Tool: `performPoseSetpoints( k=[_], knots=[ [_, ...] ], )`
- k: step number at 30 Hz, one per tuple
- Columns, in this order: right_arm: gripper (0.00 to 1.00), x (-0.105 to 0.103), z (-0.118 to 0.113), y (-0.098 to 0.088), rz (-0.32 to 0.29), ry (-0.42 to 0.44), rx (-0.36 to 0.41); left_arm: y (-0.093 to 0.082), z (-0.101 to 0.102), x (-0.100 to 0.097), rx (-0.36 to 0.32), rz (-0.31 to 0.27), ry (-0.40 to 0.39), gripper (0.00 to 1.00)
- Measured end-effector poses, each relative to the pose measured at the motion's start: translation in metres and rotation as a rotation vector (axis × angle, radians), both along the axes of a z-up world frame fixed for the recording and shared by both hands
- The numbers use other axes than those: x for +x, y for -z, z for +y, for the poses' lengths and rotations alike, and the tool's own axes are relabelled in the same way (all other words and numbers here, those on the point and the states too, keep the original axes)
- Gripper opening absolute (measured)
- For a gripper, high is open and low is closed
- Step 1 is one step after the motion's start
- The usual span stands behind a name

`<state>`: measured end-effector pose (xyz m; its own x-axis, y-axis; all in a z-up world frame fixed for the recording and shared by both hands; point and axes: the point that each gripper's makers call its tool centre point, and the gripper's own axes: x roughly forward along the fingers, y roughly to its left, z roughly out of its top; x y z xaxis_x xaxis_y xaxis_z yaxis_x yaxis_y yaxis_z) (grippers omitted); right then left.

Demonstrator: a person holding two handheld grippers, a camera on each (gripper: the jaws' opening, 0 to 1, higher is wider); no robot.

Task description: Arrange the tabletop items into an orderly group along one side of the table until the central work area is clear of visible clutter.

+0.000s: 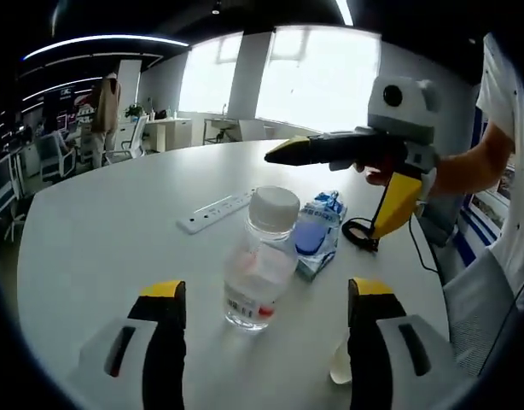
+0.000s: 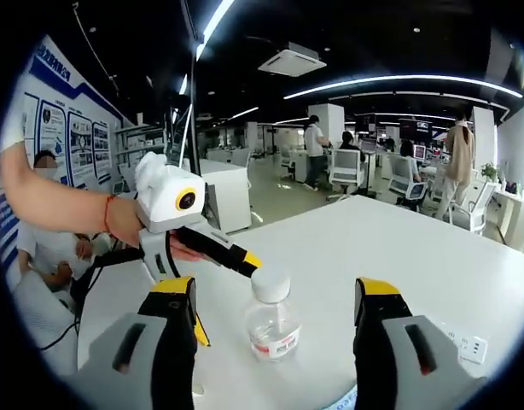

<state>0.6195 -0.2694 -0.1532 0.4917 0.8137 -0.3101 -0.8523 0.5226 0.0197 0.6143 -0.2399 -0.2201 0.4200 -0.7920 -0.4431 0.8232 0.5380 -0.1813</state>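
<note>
The water bottle (image 1: pixel 260 260) stands upright between both wide-open grippers, left gripper (image 1: pixel 266 295) nearer, right gripper (image 2: pixel 275 299) facing it.

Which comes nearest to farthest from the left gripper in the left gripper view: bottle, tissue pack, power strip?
From the left gripper:
1. Bottle, upright between the jaws' line.
2. Tissue pack, just behind, to the right.
3. Power strip, farther back, to the left.

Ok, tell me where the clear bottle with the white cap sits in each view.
Left gripper view: clear bottle stands at lower centre, between this view's jaws, a blue packet beside it.
Right gripper view: the bottle stands at lower centre, the other gripper's yellow tip just left of its cap.
Shared landmark: the white power strip.
</note>
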Motion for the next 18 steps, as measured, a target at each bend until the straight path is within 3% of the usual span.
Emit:
performPoseSetpoints(
  k=[18],
  knots=[
    [0.75,-0.028,-0.024,0.007,0.033,-0.097,-0.104,-0.025,0.028,-0.041,-0.019,0.001,-0.091,0.82]
  ],
)
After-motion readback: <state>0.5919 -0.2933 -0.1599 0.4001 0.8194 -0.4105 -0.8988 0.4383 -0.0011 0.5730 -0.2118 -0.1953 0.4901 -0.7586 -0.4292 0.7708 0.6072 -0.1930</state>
